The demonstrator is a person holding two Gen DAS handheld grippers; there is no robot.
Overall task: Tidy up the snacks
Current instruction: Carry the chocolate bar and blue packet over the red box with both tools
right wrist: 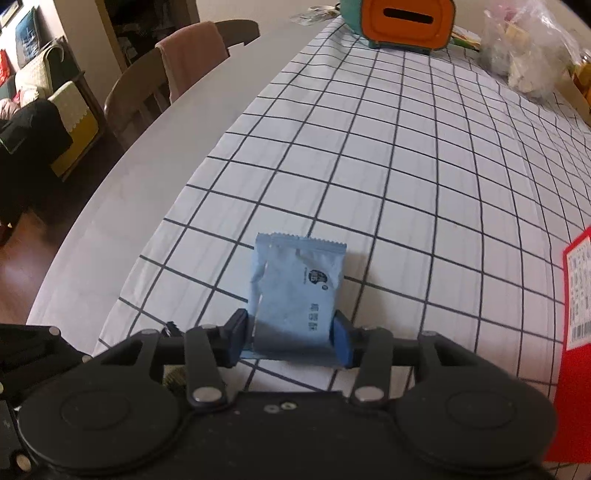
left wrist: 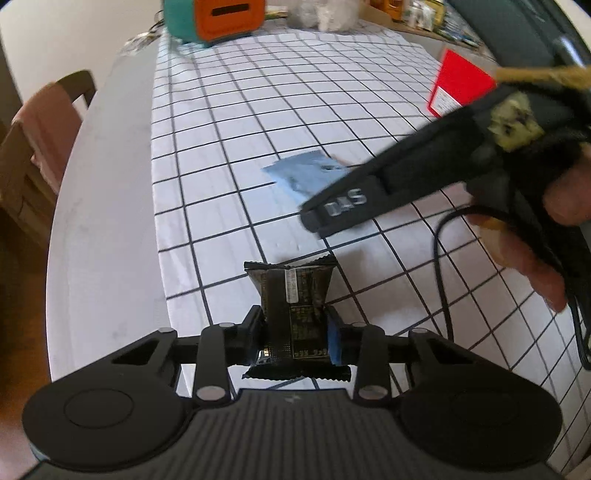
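Observation:
A black snack packet (left wrist: 291,306) with gold print lies on the checked cloth, and my left gripper (left wrist: 295,332) is shut on its sides, pinching it in at the waist. A light blue snack packet (right wrist: 295,291) lies on the cloth with my right gripper (right wrist: 291,338) shut on its lower end. In the left wrist view the same blue packet (left wrist: 303,173) shows further off, partly covered by the right gripper's black finger (left wrist: 343,206), which a person's hand (left wrist: 546,236) holds.
A red box (left wrist: 458,86) lies at the right, also seen as the red box (right wrist: 576,295). An orange and teal container (right wrist: 406,22) and a clear bag (right wrist: 528,48) stand at the table's far end. A wooden chair (right wrist: 155,88) stands beyond the table's left edge (left wrist: 103,206).

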